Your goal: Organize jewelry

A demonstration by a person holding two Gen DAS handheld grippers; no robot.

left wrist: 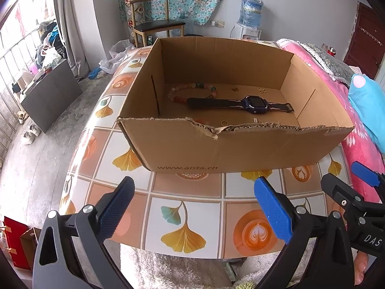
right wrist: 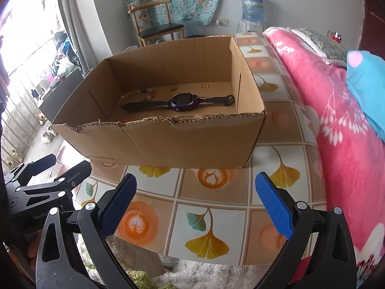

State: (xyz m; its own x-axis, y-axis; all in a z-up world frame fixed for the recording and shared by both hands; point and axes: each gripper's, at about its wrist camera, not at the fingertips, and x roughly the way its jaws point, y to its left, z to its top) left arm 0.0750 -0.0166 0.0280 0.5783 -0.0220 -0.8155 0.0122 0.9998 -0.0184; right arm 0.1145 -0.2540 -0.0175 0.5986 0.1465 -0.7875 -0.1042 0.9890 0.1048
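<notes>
Both left tongs (left wrist: 192,207) and right tongs (right wrist: 196,204) gape empty over bare bench (right wrist: 216,216), short of the box's (left wrist: 240,149) torn near edge.

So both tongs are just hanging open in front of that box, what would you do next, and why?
Probably ease the right tongs forward over the box's torn near rim toward the watch. Both the right and the left tongs are open and empty, short of the box, and the watch lies flat on top, partly across the bead bracelet, so it likely comes out first.
</notes>
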